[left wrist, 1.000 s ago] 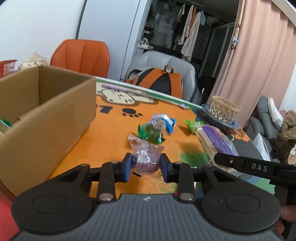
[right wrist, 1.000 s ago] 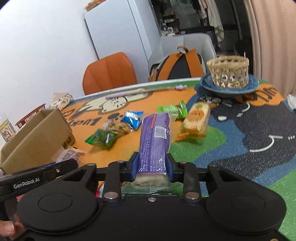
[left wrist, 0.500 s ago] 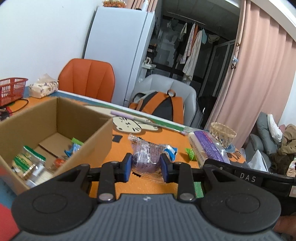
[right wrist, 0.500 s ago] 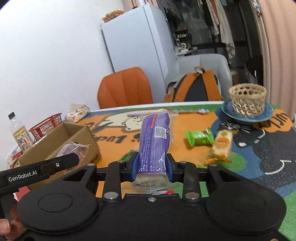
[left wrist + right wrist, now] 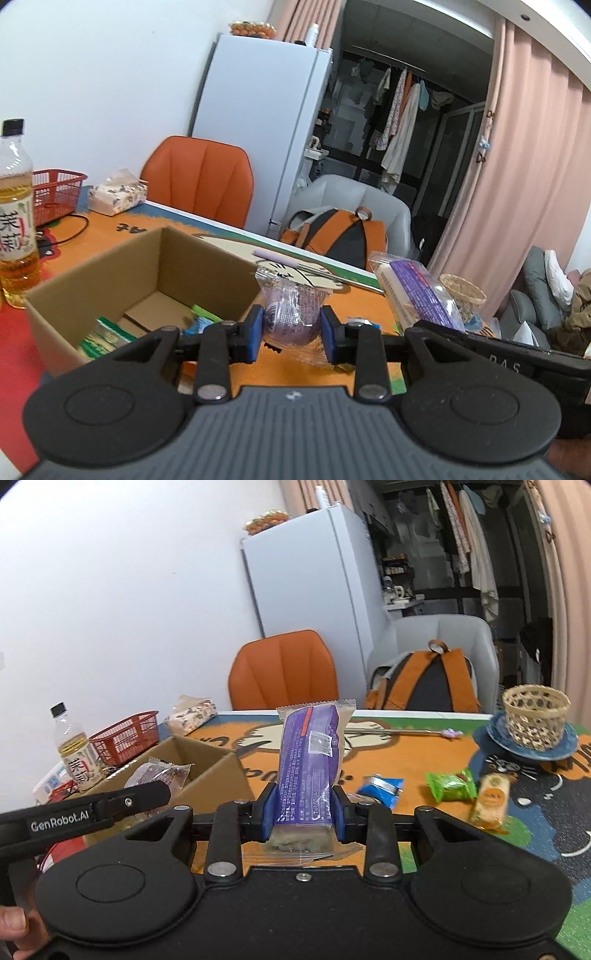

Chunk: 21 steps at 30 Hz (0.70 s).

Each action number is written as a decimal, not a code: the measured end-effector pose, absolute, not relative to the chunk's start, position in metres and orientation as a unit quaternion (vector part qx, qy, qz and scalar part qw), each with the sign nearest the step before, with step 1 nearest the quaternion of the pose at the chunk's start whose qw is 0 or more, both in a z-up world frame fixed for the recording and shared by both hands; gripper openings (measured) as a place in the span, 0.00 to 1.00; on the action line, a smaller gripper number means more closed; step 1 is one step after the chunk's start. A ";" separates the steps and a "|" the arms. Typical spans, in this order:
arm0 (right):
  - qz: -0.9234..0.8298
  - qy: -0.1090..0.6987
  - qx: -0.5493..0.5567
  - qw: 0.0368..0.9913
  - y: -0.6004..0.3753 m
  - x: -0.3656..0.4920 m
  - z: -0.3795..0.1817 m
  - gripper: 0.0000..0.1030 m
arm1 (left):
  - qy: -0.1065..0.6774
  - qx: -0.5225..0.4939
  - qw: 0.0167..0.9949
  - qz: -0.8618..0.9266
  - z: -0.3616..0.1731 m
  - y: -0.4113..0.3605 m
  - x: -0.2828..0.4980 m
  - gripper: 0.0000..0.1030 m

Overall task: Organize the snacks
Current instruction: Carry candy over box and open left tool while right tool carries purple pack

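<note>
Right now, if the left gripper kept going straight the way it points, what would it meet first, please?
Probably the tabletop just past the cardboard box's right wall; the left gripper, shut on the round purple snack, aims beside the box, though depth is unclear.

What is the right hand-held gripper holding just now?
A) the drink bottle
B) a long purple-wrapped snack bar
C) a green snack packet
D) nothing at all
B: in the right wrist view the right hand-held gripper has its blue pads pressed on both sides of the long purple-wrapped snack bar, which stands up between them.
</note>
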State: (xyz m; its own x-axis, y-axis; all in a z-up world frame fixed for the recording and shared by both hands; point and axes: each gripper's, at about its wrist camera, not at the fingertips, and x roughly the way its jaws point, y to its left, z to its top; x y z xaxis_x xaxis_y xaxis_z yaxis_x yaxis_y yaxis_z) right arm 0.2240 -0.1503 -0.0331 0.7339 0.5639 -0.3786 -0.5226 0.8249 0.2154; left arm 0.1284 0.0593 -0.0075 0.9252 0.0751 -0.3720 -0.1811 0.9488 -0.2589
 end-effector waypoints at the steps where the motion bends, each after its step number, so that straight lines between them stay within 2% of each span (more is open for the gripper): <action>1: 0.294 0.217 0.046 0.930 -0.147 0.222 -0.032 0.30 | 0.181 -0.147 0.970 0.068 -0.006 0.064 0.127 0.30; 13: 0.321 0.210 0.022 0.923 -0.104 0.217 -0.023 0.27 | 0.179 -0.161 0.966 0.098 0.002 0.112 0.116 0.30; 14: 0.324 0.210 0.020 0.922 -0.100 0.216 -0.023 0.24 | 0.179 -0.162 0.965 0.101 0.002 0.115 0.116 0.30; 15: 0.329 0.210 0.019 0.921 -0.097 0.216 -0.022 0.01 | 0.180 -0.163 0.965 0.102 0.001 0.118 0.116 0.30; 21: 0.331 0.218 0.005 0.918 -0.085 0.218 -0.024 0.01 | 0.202 -0.171 0.958 0.113 -0.011 0.133 0.120 0.31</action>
